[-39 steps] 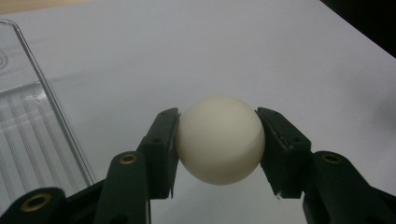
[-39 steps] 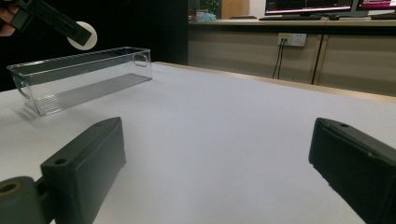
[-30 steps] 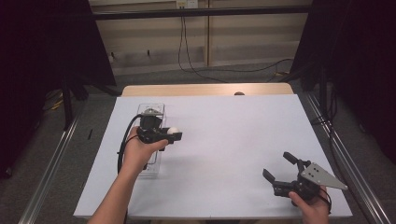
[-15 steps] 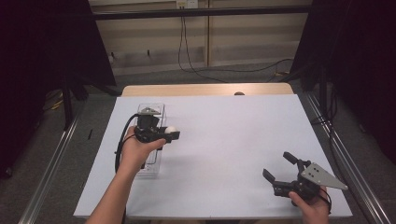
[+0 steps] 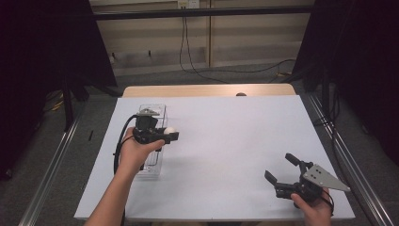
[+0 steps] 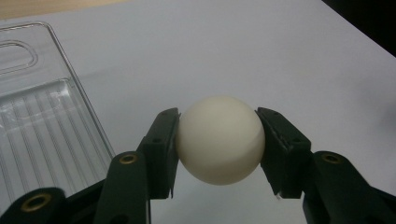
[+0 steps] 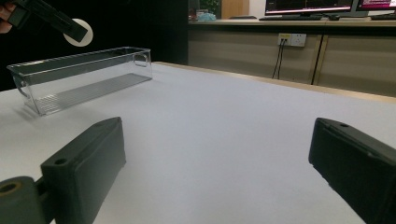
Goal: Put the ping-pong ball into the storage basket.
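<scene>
One white ball (image 6: 220, 139) pinched at its widest in left tongs (image 6: 218, 140), beside clear bin (image 6: 42, 126); prob. light, smooth, slippery. Right tongs (image 5: 283, 170) wide open, holding nothing, low over worktop (image 5: 226, 136).

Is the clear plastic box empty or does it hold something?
Empty: through the clear box its ribbed floor shows bare; the white ball is outside it.

Lab or test room, white-covered work surface (image 5: 226, 141) fenced by metal rails (image 5: 51, 162), black curtains (image 5: 357, 52) at both sides, wall socket (image 7: 290, 38) with dangling cables (image 5: 188, 47), monitors (image 7: 308, 6) on a far bench (screens lit), grey carpet floor (image 5: 94, 113)
</scene>
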{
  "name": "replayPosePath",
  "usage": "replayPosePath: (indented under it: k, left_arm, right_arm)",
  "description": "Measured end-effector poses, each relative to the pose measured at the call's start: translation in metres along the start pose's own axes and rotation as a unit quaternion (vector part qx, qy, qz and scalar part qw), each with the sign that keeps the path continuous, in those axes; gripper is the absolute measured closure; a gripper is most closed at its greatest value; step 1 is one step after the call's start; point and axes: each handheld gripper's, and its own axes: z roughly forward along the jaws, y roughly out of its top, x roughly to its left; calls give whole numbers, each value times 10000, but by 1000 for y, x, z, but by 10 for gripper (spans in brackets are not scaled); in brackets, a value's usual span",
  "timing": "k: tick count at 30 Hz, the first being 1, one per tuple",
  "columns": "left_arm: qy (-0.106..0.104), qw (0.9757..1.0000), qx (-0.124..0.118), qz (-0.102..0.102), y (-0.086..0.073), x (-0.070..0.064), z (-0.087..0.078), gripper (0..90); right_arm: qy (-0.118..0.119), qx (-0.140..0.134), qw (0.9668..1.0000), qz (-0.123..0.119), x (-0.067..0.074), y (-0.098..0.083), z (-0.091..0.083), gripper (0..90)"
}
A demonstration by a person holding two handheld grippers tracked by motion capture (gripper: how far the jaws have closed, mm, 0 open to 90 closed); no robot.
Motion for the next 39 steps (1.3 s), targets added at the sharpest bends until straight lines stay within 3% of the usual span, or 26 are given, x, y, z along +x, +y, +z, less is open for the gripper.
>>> replayPosePath:
  k: [2, 7, 10, 12, 17, 19, 21, 24, 26, 27, 34, 36, 38, 39]
  left_arm:
    - [-10, 10000, -55, -80, 0, -1, 1, 513]
    - [34, 10000, 5, 3, 1, 1, -2, 513]
    - [39, 9998, -115, -126, 1, 1, -2, 513]
    - [69, 10000, -13, -26, 1, 3, -4, 513]
    - [78, 10000, -24, 8, 1, 4, -5, 513]
    - [79, 9998, -116, -150, 0, 3, -5, 513]
    - [92, 10000, -7, 4, 0, 6, -7, 513]
    - [118, 9999, -37, -15, 0, 7, -8, 513]
    - [124, 9997, -121, -150, -1, 6, -8, 513]
    - [124, 9999, -64, -3, -1, 9, -10, 513]
    - [181, 9998, -33, -17, -1, 10, -12, 513]
    - [175, 9996, -161, -164, -2, 9, -11, 513]
    - [174, 9996, -166, -170, -2, 9, -11, 513]
    - [163, 9998, -82, -63, -1, 11, -12, 513]
  right_arm:
    - [-45, -30, 10000, 42, 1, 1, 0, 34]
    - [-31, -8, 10000, 9, 1, 0, 0, 34]
    - [-17, -14, 10000, -4, 0, 0, 0, 34]
    - [-20, -25, 10000, -10, 0, 0, 0, 34]
    - [-39, -18, 10000, -22, 0, 0, 0, 34]
    - [-39, -11, 10000, -5, 0, 0, 0, 34]
    - [-32, 8, 10000, -1, 0, 0, 0, 34]
    - [-37, -13, 10000, -18, 0, 0, 0, 34]
    - [-40, -3, 10000, -2, 0, 0, 0, 34]
    - [-19, 20, 10000, 10, 0, 0, 0, 34]
    - [-32, -13, 10000, -13, 0, 0, 0, 34]
    - [-41, -19, 10000, -16, 0, 0, 0, 34]
    - [-56, -35, 10000, -1, 0, 0, 0, 34]
    - [-52, -28, 10000, 9, 0, 1, 0, 34]
